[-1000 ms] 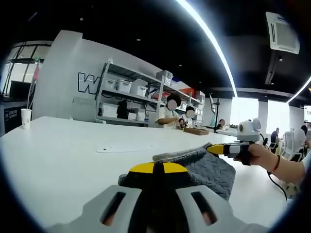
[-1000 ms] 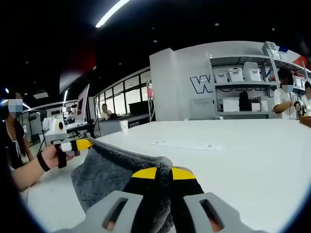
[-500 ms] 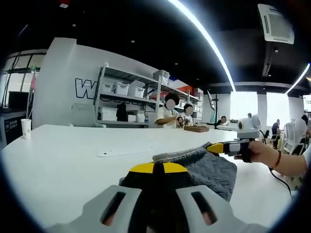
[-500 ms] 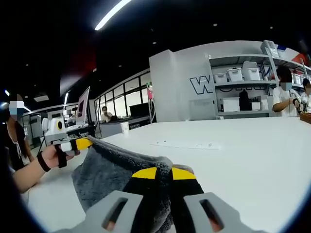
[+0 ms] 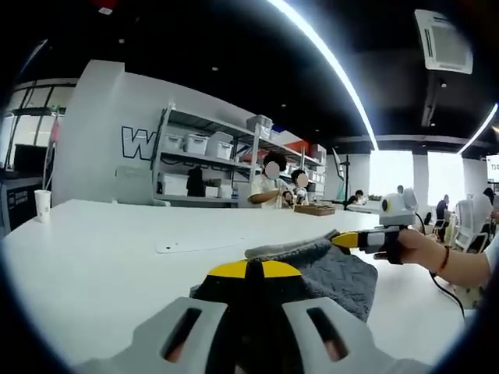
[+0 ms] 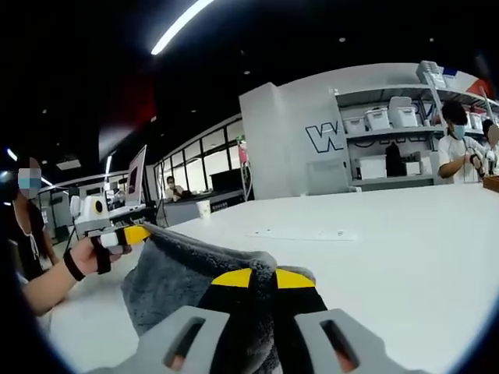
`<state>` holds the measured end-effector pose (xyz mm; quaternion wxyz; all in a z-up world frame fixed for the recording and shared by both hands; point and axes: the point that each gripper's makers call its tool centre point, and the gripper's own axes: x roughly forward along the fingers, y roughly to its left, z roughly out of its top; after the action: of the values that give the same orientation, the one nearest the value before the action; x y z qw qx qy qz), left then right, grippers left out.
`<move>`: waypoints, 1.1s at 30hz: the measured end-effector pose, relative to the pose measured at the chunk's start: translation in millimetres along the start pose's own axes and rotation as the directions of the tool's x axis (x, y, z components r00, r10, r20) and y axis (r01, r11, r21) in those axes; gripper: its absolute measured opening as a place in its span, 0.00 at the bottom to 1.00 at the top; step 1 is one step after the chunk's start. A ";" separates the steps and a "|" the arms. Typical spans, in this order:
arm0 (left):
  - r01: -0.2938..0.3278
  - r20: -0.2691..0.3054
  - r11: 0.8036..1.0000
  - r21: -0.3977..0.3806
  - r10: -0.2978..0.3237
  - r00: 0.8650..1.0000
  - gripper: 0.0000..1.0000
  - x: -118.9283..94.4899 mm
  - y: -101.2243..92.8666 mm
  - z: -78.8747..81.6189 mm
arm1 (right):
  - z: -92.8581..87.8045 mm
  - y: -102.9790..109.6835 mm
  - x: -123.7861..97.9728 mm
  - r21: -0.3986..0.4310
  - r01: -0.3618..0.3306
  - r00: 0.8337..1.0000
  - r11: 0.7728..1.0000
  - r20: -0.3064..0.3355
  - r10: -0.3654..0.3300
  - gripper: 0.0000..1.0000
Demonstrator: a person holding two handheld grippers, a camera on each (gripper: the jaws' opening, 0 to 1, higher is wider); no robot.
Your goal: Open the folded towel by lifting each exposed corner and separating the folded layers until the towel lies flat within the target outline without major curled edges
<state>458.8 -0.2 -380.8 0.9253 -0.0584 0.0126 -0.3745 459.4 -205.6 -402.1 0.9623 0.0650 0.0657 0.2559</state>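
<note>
Grey towel hangs stretched between both grippers, lifted a little over the white table. The left gripper and right gripper each pinch one corner, jaws closed on the cloth. Since a second ago almost nothing moved, so unfolding is paused; its long axis runs from gripper to gripper

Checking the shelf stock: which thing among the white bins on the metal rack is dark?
The black object on the middle shelf, standing between white boxes; every other container there is white.
</note>
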 end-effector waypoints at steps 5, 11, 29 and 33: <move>0.018 0.016 1.000 -0.025 -0.018 1.000 0.02 -3.8 -6.3 2.9 | 6.1 1.4 -7.5 -0.008 -0.001 1.000 1.000 0.010 0.001 0.02; 0.026 0.015 0.999 -0.023 -0.025 1.000 0.02 -5.7 -10.3 3.1 | 2.3 8.8 -18.4 -0.001 -0.007 1.000 1.000 0.013 0.007 0.02; 0.060 0.016 0.998 -0.036 -0.060 0.998 0.01 -16.9 -23.1 5.8 | 9.9 24.5 -37.6 -0.024 -0.012 0.999 1.000 0.031 0.013 0.01; 0.067 0.019 0.998 -0.018 -0.067 0.998 0.01 -21.7 -28.4 10.7 | 10.3 30.0 -42.3 -0.034 -0.014 0.999 0.999 0.038 0.015 0.01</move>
<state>424.3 -4.3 -367.3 0.9117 -0.0709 0.0055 -0.4046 410.2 -201.9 -383.3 0.9625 0.0540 0.0425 0.2626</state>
